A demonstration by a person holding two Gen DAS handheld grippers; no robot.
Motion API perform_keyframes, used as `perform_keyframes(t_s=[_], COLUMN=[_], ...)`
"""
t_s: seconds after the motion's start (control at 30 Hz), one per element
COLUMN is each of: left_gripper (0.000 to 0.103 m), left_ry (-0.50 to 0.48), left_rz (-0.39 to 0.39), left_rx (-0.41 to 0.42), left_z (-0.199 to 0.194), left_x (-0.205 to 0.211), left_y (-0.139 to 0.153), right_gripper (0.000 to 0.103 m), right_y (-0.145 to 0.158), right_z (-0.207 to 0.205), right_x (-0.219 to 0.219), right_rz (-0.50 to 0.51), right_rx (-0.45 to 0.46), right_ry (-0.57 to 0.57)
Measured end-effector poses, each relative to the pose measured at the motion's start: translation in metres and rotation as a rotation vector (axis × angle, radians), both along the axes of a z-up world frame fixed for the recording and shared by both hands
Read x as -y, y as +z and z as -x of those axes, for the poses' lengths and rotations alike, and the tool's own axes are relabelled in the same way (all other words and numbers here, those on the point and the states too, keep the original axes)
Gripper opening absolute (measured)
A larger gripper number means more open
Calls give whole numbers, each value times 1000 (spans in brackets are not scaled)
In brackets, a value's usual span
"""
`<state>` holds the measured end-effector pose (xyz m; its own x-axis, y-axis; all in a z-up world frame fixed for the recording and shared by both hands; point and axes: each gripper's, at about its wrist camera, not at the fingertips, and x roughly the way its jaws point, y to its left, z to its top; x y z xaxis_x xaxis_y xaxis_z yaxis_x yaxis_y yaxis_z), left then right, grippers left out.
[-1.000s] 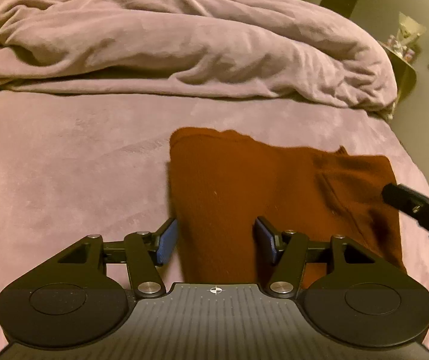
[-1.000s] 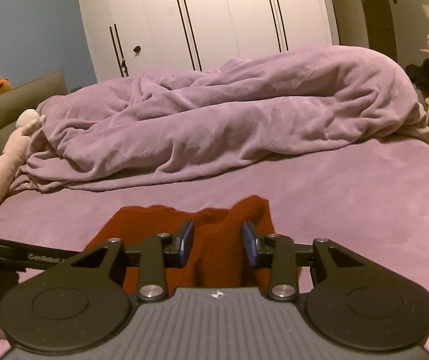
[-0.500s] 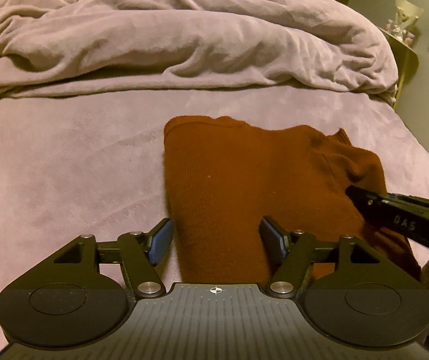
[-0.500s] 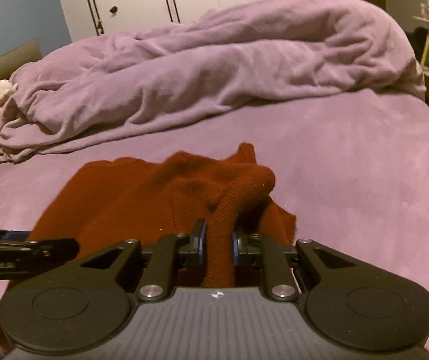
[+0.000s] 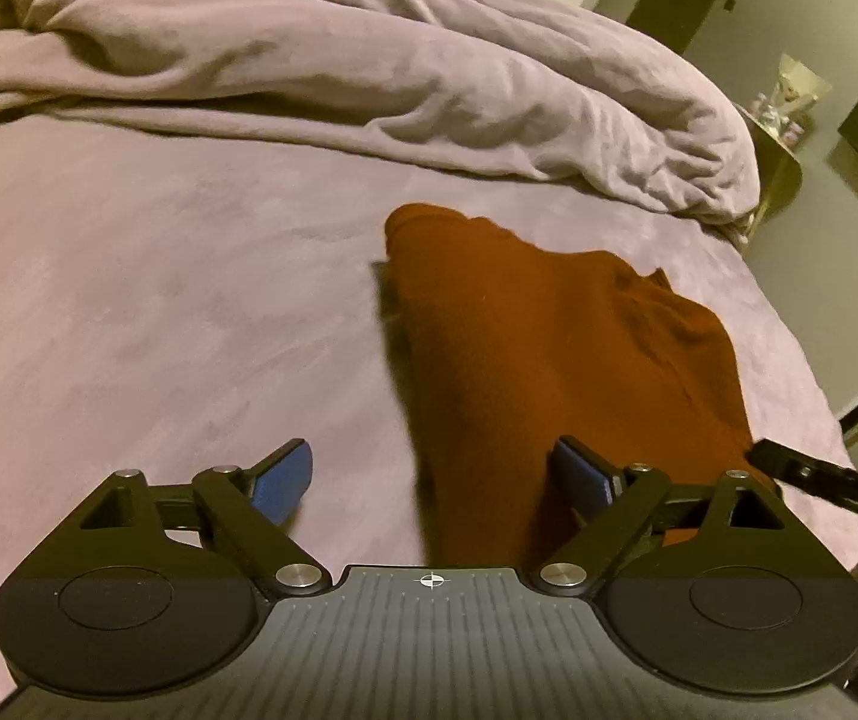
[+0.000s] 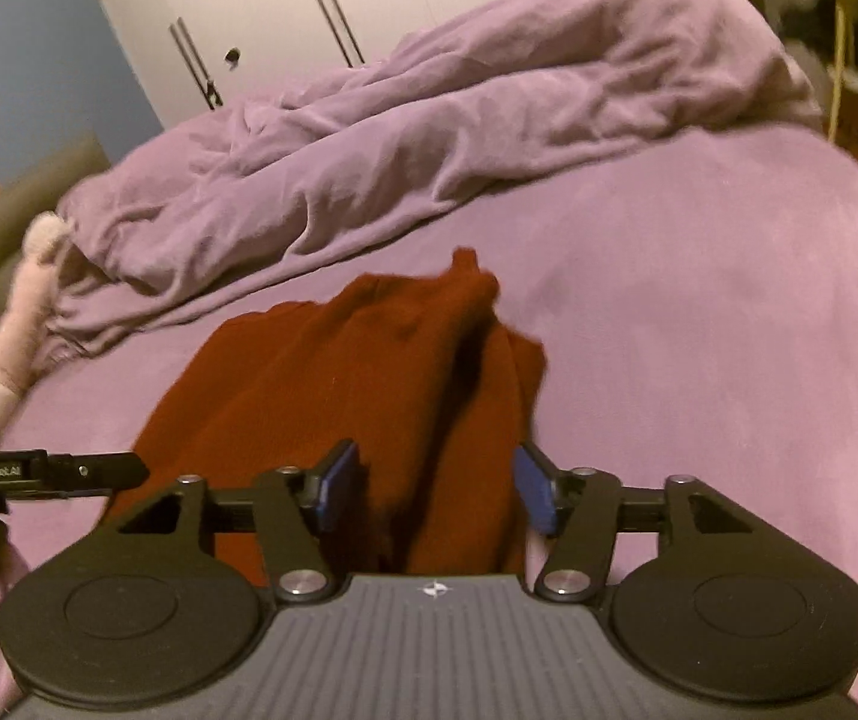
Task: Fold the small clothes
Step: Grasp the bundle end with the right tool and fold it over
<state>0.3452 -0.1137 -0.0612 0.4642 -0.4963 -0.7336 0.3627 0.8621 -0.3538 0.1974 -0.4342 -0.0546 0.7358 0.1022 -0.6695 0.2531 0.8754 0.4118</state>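
The left gripper (image 5: 432, 477), jaws just opened wide, grips nothing; the right gripper (image 6: 438, 492), jaws just parted, straddles a loose fold of the rust-brown knit sweater (image 6: 369, 384) lying rumpled on the mauve plush bed (image 6: 699, 312). "DAS" marks the right gripper's finger beside a crumpled duvet (image 5: 369, 60).

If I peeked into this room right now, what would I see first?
The rust-red knitted garment would catch your eye first, lying partly folded on the purple bed, straight ahead of both grippers. Behind it, a big crumpled purple blanket is heaped across the far side of the bed. The left gripper and right gripper stand open over the garment's near edge.
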Motion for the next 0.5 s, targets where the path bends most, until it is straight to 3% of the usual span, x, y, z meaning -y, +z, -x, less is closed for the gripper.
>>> perform_keyframes(t_s=[0.07, 0.17, 0.3, 0.4, 0.5], left_gripper=[92, 93, 91, 85, 78], left_ry=[-24, -64, -101, -84, -48], left_rz=[31, 83, 232, 270, 324], left_rx=[-30, -105, -231, -265, -305], left_z=[2, -4, -24, -40, -51], left_x=[-2, 5, 14, 20, 22], left_y=[0, -9, -31, -47, -60], right_gripper=[60, 63, 68, 73, 70], right_y=[-5, -15, -39, -49, -55], right_z=[9, 8, -5, -14, -22], right_x=[11, 20, 32, 34, 37], right_rz=[-134, -226, -418, -464, -503], right_rx=[6, -4, 9, 45, 72], right_ry=[-1, -12, -11, -10, -7])
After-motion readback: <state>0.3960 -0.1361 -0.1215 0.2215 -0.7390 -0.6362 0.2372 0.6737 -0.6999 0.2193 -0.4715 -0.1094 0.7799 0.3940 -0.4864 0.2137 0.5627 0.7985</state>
